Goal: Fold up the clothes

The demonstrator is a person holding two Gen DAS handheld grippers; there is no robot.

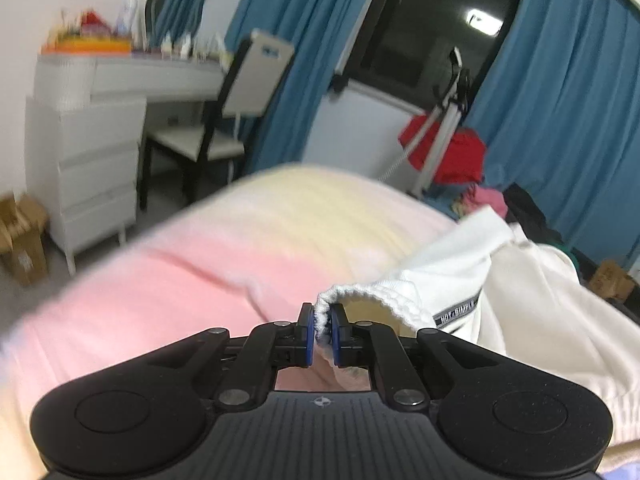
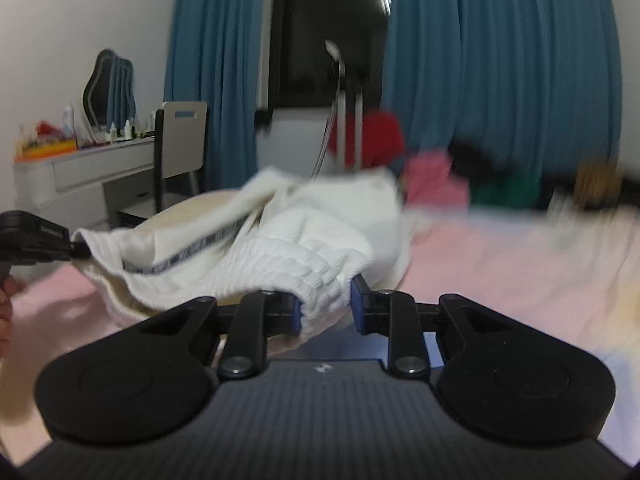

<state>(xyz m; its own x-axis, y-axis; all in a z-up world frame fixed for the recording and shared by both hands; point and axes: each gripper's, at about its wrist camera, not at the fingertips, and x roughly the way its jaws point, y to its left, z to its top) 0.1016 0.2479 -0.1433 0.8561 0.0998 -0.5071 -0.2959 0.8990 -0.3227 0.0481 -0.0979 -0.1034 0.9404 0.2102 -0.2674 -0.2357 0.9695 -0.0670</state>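
A white garment (image 1: 520,292) with a ribbed elastic waistband and a black lettered stripe hangs above the pink and yellow bed (image 1: 200,264). My left gripper (image 1: 322,324) is shut on one end of the waistband. In the right wrist view the same garment (image 2: 320,224) stretches from the left gripper (image 2: 60,246) at the left edge to my right gripper (image 2: 326,304), whose jaws are partly apart with the bunched ribbed waistband between them. The cloth sags between the two grippers.
A white dresser (image 1: 92,152) and a chair (image 1: 224,120) stand left of the bed. Blue curtains (image 2: 500,80) frame a dark window. A heap of red, pink, green and black clothes (image 2: 440,176) lies at the bed's far side beside a tripod (image 1: 440,136).
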